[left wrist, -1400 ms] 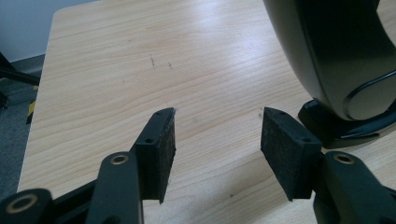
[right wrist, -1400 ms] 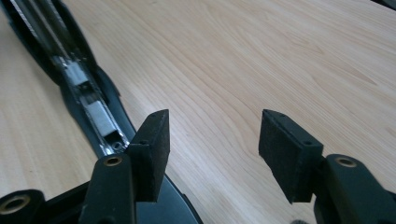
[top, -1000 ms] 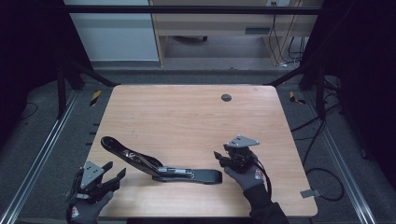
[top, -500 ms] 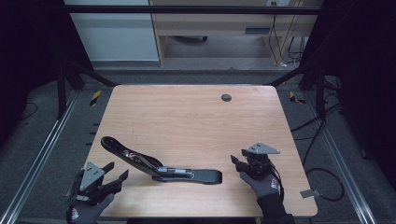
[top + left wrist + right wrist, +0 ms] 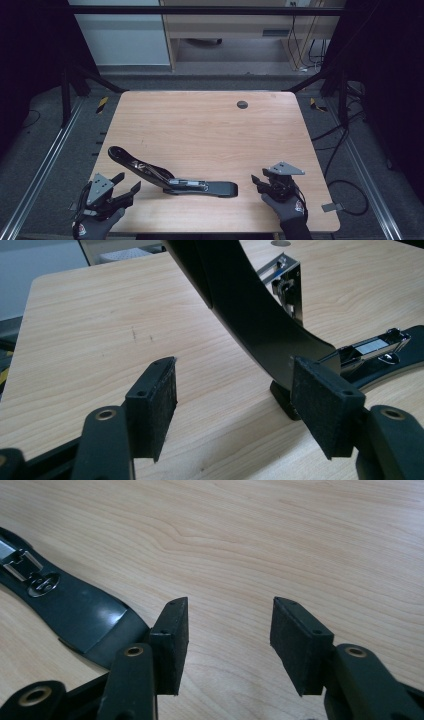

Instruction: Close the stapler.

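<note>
High view: the black stapler (image 5: 172, 176) lies opened out near the bench (image 5: 210, 130) front edge, between the left claw (image 5: 125, 187) and right claw (image 5: 260, 181).

Left gripper view: the jaws, which have just been opening, stand wide, empty; the stapler's raised arm (image 5: 240, 300) is just ahead.

Right gripper view: the jaws are open, empty; the stapler's end (image 5: 95, 620) is beside the left pad (image 5: 172, 640).

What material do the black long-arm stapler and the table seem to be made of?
Stapler: probably glossy black plastic or painted metal, since it shows soft reflections; its inner channel looks like bright polished metal. Table: light wood or wood-look laminate, with visible grain lines and a matte finish.
</note>
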